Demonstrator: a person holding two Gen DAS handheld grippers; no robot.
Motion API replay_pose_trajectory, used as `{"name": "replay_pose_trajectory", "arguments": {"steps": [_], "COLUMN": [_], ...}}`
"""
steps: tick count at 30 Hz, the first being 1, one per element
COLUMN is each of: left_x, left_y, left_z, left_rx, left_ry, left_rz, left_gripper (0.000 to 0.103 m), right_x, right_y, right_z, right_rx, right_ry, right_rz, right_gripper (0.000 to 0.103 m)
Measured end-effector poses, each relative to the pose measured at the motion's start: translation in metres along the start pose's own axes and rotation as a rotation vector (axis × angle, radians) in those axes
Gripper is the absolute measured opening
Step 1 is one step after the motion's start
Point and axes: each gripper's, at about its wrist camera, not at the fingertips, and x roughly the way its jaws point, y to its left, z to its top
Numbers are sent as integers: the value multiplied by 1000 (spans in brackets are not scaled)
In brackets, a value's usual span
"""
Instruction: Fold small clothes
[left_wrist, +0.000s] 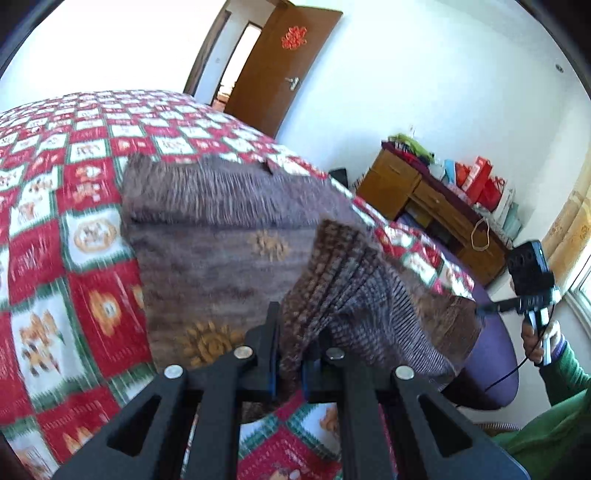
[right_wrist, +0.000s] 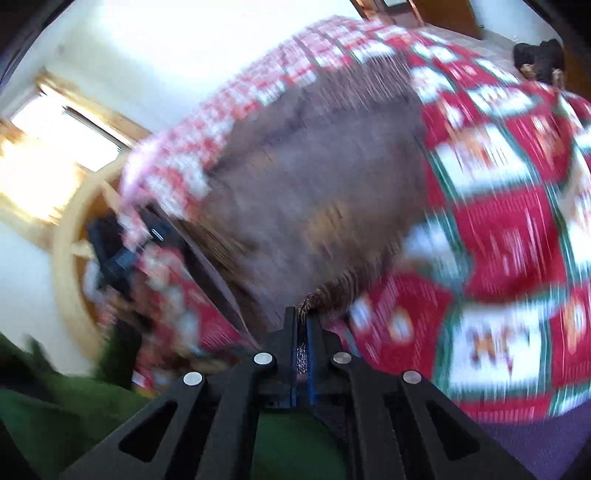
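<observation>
Left tool (left_wrist: 290, 354) is clamped on a ribbed edge of the brown knitted sweater (left_wrist: 229, 236), which is spread on the checked bedspread (left_wrist: 74, 206). Right tool (right_wrist: 302, 332) is closed on another sweater edge; that view is blurred.

The brown ribbed knit sweater (left_wrist: 221, 229) is coarse, fuzzy wool. Under it, the bed's red-and-white checked printed cloth cover (left_wrist: 48, 192) looks matt. The left black tongs (left_wrist: 290, 354) are matt plastic with shiny metal pins.
</observation>
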Motion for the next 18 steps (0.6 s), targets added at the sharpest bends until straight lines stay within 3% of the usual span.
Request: {"name": "replay_pose_trajectory", "arguments": {"steps": [3, 9, 11, 14, 15, 17, 18], "left_x": [1, 30, 45, 52, 54, 55, 54], "left_y": [13, 72, 90, 109, 113, 112, 111], "left_z": [17, 42, 43, 37, 34, 29, 27], "left_rx": [-32, -194, -244, -329, -341, -331, -318], "left_ry": [-22, -6, 17, 31, 33, 29, 23], "left_rz": [47, 180, 223, 212, 214, 212, 210], "left_gripper": [9, 8, 8, 8, 8, 8, 8], "right_x": [-9, 25, 40, 54, 51, 44, 41], "right_y": [-5, -55, -77, -106, -108, -103, -96], "right_z": [48, 140, 151, 158, 158, 156, 153], "right_rx": [39, 162, 212, 320, 315, 256, 203], "right_ry": [-87, -195, -212, -231, -247, -260, -265], "right_rz": [116, 132, 113, 116, 116, 45, -13], "right_gripper": [4, 5, 6, 10, 13, 36, 43]}}
